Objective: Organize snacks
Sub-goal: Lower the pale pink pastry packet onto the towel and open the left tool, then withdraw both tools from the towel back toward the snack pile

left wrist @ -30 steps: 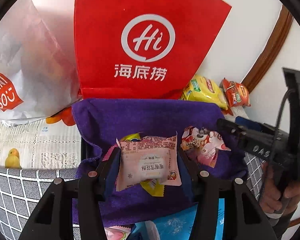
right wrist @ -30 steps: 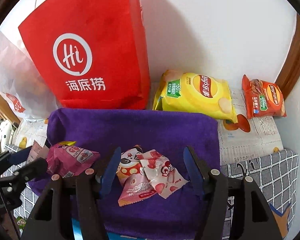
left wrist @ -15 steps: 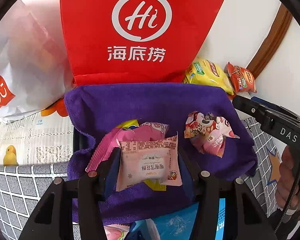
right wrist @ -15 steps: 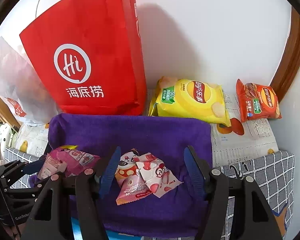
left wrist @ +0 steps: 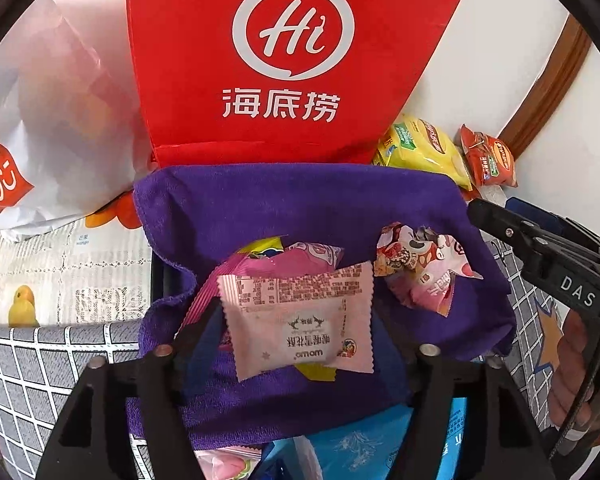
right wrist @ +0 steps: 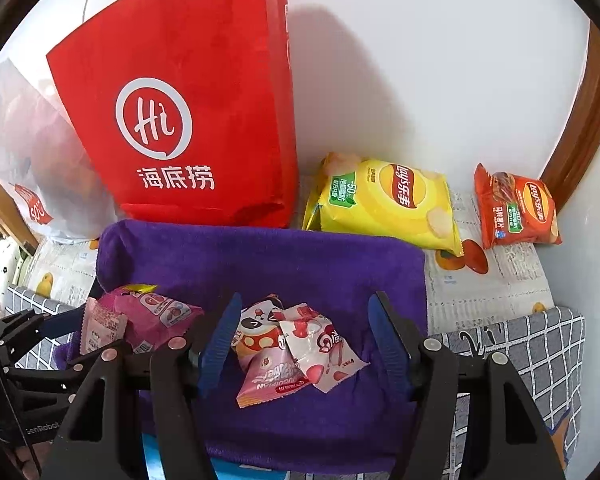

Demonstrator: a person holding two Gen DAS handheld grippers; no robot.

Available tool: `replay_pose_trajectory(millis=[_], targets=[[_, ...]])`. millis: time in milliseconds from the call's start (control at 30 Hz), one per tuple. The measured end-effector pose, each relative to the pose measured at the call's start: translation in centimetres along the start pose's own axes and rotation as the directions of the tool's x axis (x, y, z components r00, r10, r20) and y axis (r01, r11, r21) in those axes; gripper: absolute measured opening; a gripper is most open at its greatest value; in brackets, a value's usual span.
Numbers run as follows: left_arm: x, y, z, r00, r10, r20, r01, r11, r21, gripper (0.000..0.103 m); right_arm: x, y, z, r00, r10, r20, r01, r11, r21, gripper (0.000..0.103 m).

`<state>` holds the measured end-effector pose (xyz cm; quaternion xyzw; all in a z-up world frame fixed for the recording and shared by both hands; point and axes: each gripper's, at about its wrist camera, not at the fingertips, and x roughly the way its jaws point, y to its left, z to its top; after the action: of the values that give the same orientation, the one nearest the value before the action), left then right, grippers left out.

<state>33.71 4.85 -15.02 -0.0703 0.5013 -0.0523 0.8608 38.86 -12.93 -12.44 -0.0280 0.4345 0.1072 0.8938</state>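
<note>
Left gripper [left wrist: 300, 344] jaws opening, now clear of pink packet [left wrist: 298, 322]; packet resting on cloth [left wrist: 300, 208].

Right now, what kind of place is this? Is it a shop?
Probably a home, not a shop: shopping bags like the red bag stand against a plain wall, chip bags lie on a fruit-print cover, and small snacks sit on a purple towel.

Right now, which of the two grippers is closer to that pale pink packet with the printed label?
Left. The left gripper has the pale pink packet between its opening jaws, pads no longer pressing it. The right gripper hangs over the panda-print packets, farther along the purple towel.
</note>
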Motion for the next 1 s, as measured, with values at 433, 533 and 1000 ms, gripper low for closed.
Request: replay_pose_trajectory(millis=[433, 533, 1000], targets=[[-2.3, 1.8, 0.4, 0.997, -0.019, 0.074, 0.024, 0.998, -0.061, 0.076, -0.9, -0.4, 0.3, 1.0, 0.002, 0.024, -0.002, 1.0, 0.013, 0.07], [-2.6, 2.0, 0.4, 0.996, -0.025, 0.081, 0.03, 0.997, -0.065, 0.076, -1.2, -0.6, 0.4, 0.999, 0.009, 0.034, -0.009, 1.0, 0.021, 0.07], [-4.1, 1.8, 0.5, 0.995, -0.024, 0.097, 0.029, 0.998, -0.054, 0.076, -3.9, 0.2, 0.5, 0.996, 0.042, 0.084, -0.044, 0.999, 0.028, 0.073]])
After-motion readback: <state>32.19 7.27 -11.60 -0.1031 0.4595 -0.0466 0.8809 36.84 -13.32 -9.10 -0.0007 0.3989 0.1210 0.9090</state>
